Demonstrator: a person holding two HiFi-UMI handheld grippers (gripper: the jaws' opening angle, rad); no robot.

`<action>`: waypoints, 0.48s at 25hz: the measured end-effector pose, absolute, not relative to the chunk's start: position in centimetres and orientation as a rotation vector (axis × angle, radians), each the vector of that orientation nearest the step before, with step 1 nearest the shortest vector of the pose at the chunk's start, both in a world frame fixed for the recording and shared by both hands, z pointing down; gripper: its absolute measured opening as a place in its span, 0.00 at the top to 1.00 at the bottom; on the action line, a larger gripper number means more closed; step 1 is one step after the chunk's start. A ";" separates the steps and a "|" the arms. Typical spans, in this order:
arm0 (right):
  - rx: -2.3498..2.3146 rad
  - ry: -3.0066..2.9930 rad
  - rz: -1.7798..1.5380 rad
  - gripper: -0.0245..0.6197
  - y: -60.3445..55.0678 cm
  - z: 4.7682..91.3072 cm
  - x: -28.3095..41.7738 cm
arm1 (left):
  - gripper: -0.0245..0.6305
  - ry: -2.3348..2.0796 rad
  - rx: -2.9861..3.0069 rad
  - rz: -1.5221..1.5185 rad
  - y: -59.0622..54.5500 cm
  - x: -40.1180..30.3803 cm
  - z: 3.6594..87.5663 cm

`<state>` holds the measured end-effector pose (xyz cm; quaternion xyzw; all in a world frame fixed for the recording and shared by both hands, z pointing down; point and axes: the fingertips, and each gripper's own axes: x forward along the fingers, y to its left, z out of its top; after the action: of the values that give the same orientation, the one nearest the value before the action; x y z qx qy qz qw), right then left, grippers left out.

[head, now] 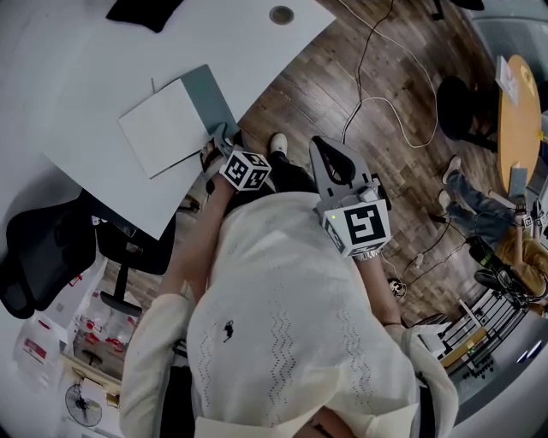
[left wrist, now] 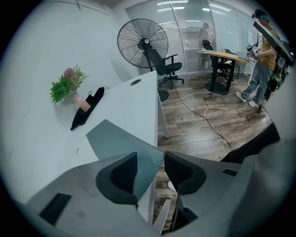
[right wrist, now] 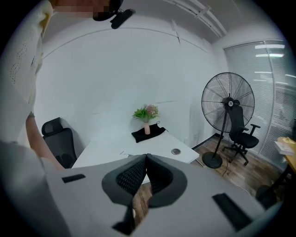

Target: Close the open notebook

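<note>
The open notebook lies on the white table (head: 77, 60), its white page (head: 163, 128) up and its grey-green cover (head: 210, 96) spread toward the table's edge. My left gripper (head: 221, 137) is at the cover's near corner. In the left gripper view that cover (left wrist: 115, 139) runs in between the jaws of my left gripper (left wrist: 150, 159); the jaws stand wide and the right pad is clear of it. My right gripper (head: 325, 150) hangs over the wooden floor beside the table, apart from the notebook. In its own view my right gripper (right wrist: 145, 159) is shut on nothing.
A black cloth (left wrist: 87, 109) and a small vase of flowers (left wrist: 69, 85) sit at the table's far end, with a cable hole (head: 281, 14) nearby. A black chair (head: 43, 257) stands left of the table. A fan (left wrist: 142, 44), a cable (head: 377, 94) and another person (left wrist: 263, 51) are out on the floor.
</note>
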<state>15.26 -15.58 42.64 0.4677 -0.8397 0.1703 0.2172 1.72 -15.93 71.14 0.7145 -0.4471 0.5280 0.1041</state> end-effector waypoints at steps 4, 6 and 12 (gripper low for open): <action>1.312 -2.321 0.498 0.96 -15.6 42.8 15.5 | 0.68 -1.326 2.096 1.567 -15.9 1.6 71.0; 1.314 -2.321 0.502 0.96 -15.7 42.8 15.5 | 0.70 -1.321 2.097 1.532 -15.9 1.6 70.8; 1.291 -2.334 0.500 0.96 -15.8 43.0 15.2 | 0.80 -1.285 2.103 1.378 -15.9 1.7 70.4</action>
<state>15.17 -15.79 43.04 0.4650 -0.8404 0.1801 0.2123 1.68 -15.93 70.40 0.7354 -0.4494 0.4819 0.1582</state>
